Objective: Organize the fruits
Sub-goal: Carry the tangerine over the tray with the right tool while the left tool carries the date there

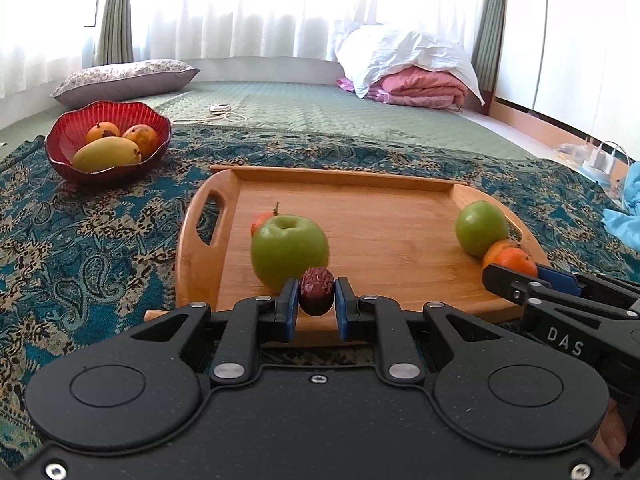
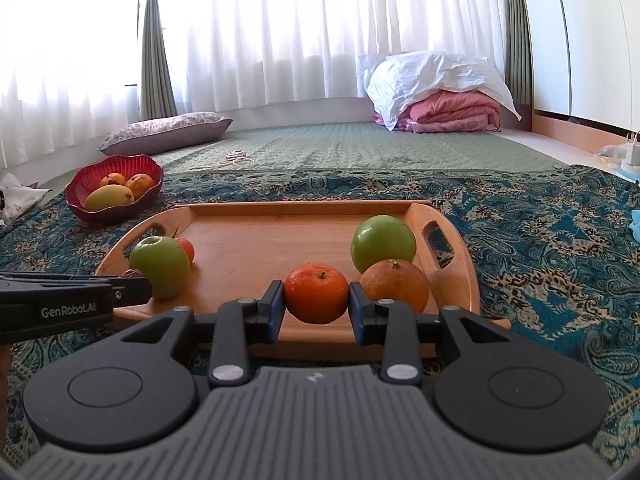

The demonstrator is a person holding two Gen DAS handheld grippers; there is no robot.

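My left gripper (image 1: 317, 298) is shut on a dark red date (image 1: 317, 291) at the near edge of the wooden tray (image 1: 360, 216), just in front of a green apple (image 1: 289, 253) with a small red fruit (image 1: 261, 222) behind it. My right gripper (image 2: 316, 300) is shut on an orange tangerine (image 2: 316, 293) at the tray's near right. A second tangerine (image 2: 394, 285) and a second green apple (image 2: 383, 243) sit beside it. A red bowl (image 1: 107, 138) holding a mango and two orange fruits stands at the far left.
The tray (image 2: 280, 240) rests on a blue patterned cloth (image 1: 80, 240) over a green mat (image 1: 320, 108). A pillow (image 1: 124, 80) and folded bedding (image 1: 412, 68) lie at the back. A white cable (image 1: 218, 112) lies behind the bowl. Chargers (image 1: 600, 160) sit at the far right.
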